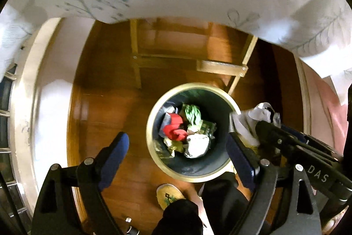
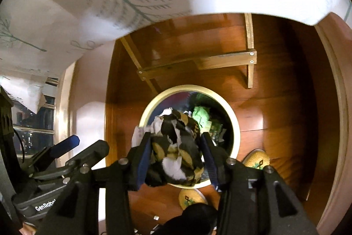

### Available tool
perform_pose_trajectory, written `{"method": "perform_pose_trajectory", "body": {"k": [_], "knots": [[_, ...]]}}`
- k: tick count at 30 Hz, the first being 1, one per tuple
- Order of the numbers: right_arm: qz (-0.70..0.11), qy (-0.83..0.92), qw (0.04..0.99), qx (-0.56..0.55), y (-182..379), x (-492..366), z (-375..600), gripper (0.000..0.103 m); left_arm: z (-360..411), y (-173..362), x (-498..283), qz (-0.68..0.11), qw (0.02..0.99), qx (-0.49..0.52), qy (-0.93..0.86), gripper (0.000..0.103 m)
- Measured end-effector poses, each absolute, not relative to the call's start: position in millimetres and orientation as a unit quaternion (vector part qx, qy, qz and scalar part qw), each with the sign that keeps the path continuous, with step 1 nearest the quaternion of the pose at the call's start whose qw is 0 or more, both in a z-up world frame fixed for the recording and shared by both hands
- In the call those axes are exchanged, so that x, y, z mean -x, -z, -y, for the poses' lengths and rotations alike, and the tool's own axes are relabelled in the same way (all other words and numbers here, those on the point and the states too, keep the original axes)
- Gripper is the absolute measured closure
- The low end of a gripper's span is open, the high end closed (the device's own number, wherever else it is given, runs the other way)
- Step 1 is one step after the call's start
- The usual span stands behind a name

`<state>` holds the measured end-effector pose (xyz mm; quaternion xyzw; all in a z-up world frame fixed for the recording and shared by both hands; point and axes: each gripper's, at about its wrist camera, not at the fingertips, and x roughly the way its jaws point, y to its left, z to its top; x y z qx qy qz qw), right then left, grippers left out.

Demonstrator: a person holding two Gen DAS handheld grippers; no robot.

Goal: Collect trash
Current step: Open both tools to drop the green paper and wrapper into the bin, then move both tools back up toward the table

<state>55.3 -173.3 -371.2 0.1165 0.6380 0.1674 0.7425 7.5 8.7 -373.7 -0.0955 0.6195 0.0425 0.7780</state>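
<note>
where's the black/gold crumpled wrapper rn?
Right wrist view, centre: the crumpled wrapper sits between the right tongs, directly above the near rim of the bin. The left wrist view shows it at the bin's right edge.

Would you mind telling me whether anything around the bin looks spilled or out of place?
Nothing stands out. The trash sits inside the bin, none lies on the visible wooden floor, and the crumpled wrapper is between the right gripper's fingers above the opening.
</note>
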Motion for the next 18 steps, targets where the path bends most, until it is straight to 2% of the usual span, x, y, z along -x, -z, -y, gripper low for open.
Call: {"method": "perform_pose_trajectory", "body": {"k": [2, 4, 12, 18], "knots": [[-0.637, -0.171, 0.742, -0.120, 366.2, -56.7, 169.8, 0.046, -12.8, 366.3, -6.5, -0.615, 0.781, 0.096, -0.050, 0.013], [-0.632, -0.174, 0.746, -0.117, 357.8, -58.0, 167.4, 0.044, -16.8, 356.8, -5.0, -0.610, 0.784, 0.099, -0.056, 0.011], [-0.624, -0.181, 0.755, -0.089, 309.7, -52.5, 159.0, 0.044, -30.7, 295.9, 0.7, -0.588, 0.799, 0.100, -0.070, 0.011], [-0.610, -0.180, 0.769, -0.071, 239.9, -44.9, 160.8, 0.044, -37.4, 217.5, 5.2, -0.564, 0.816, 0.102, -0.071, 0.011]]}}
